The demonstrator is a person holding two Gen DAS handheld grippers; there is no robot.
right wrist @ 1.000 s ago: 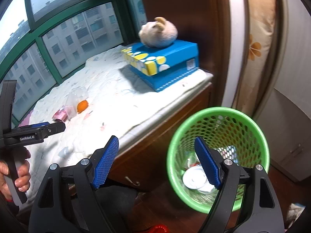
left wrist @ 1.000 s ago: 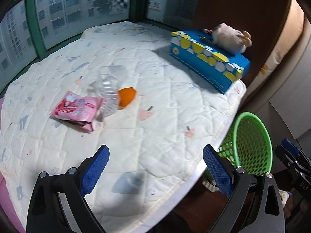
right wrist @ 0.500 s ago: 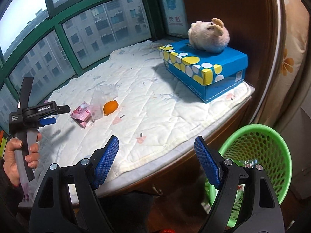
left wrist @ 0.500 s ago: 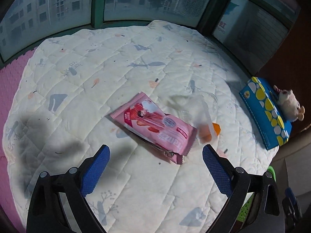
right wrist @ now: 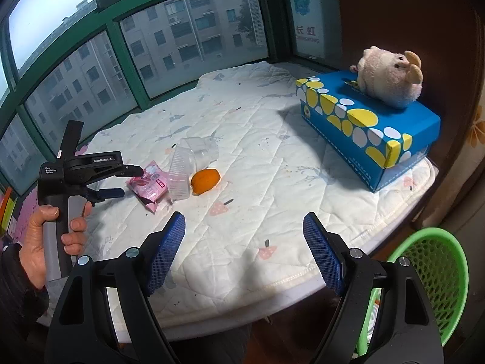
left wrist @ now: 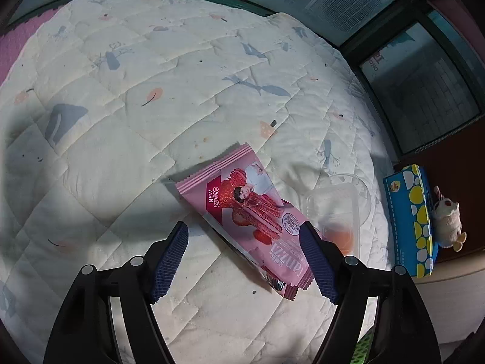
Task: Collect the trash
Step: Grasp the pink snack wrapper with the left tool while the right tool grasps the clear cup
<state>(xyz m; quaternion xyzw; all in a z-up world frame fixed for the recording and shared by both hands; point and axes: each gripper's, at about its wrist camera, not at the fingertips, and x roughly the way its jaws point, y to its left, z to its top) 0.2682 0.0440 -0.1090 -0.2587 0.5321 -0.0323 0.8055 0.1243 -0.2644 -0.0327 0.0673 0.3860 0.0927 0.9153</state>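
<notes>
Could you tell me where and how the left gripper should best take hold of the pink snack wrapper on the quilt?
Probably across its narrow width near the lower crimped end, coming from above. The pink snack wrapper lies flat on the quilt, and the left gripper, jaws closing, already straddles that end without pressing it.

quilted pad (right wrist: 272, 163) | blue tissue box (right wrist: 369, 130) | plush toy (right wrist: 391, 77) on top

the pink wrapper (left wrist: 254, 212) carries "new" in white on a red band and a large word near its end, seemingly "tanzzi". the left gripper (right wrist: 121, 179) body reads "genrobot.ai" and "data acquisition system". a far window sign (right wrist: 306, 15) is mirrored, its latin line unclear.
</notes>
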